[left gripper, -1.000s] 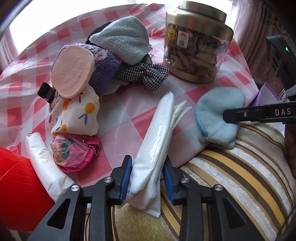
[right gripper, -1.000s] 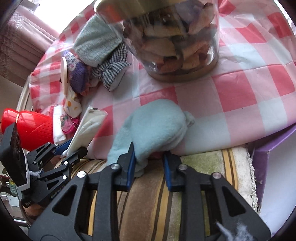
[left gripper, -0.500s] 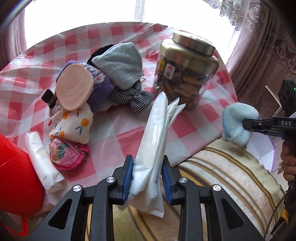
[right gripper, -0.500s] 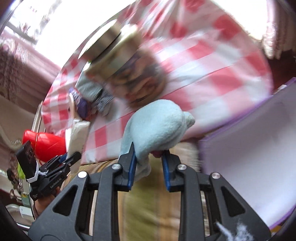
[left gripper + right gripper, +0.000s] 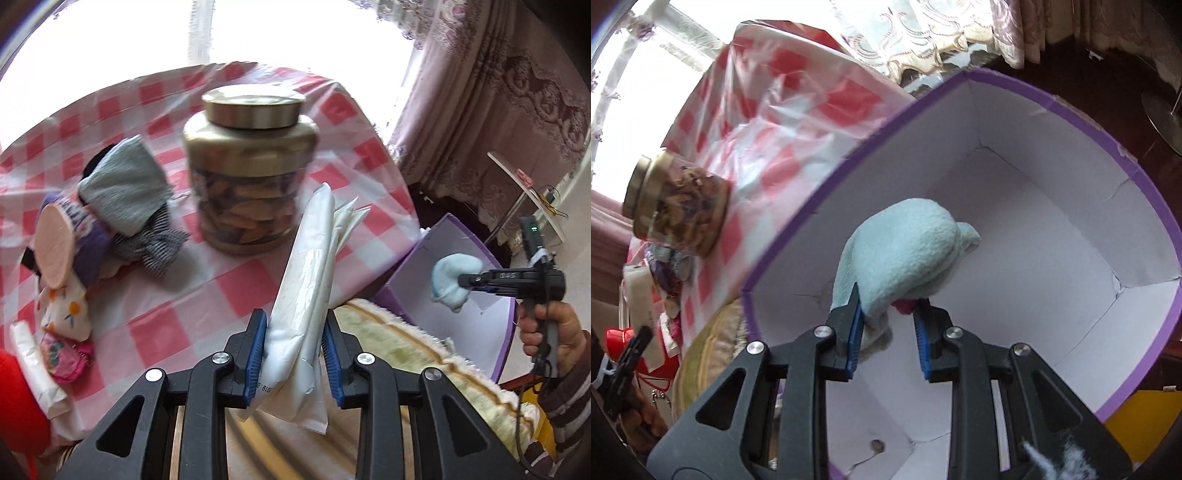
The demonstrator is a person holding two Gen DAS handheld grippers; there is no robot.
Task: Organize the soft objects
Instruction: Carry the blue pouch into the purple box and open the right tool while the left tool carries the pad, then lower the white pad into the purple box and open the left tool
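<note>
My left gripper (image 5: 293,332) is shut on a white plastic-wrapped soft pack (image 5: 306,280) and holds it above the table's near edge. My right gripper (image 5: 888,310) is shut on a light blue fluffy pouch (image 5: 905,247) and holds it over the open purple box (image 5: 1052,229), whose inside is white. The right gripper with the pouch (image 5: 452,282) also shows in the left wrist view, over the box (image 5: 461,251). A pile of soft things (image 5: 110,206) lies on the red checked tablecloth (image 5: 229,280) at the left.
A big jar with a gold lid (image 5: 251,170) stands mid-table. A pink pouch (image 5: 62,354), another white pack (image 5: 33,365) and a red object (image 5: 18,413) sit at the left. A striped cushion (image 5: 424,362) lies between table and box.
My right gripper carried the blue pouch off the table edge to the right, over the purple box. My left gripper lifted the white pack up and turned right.
</note>
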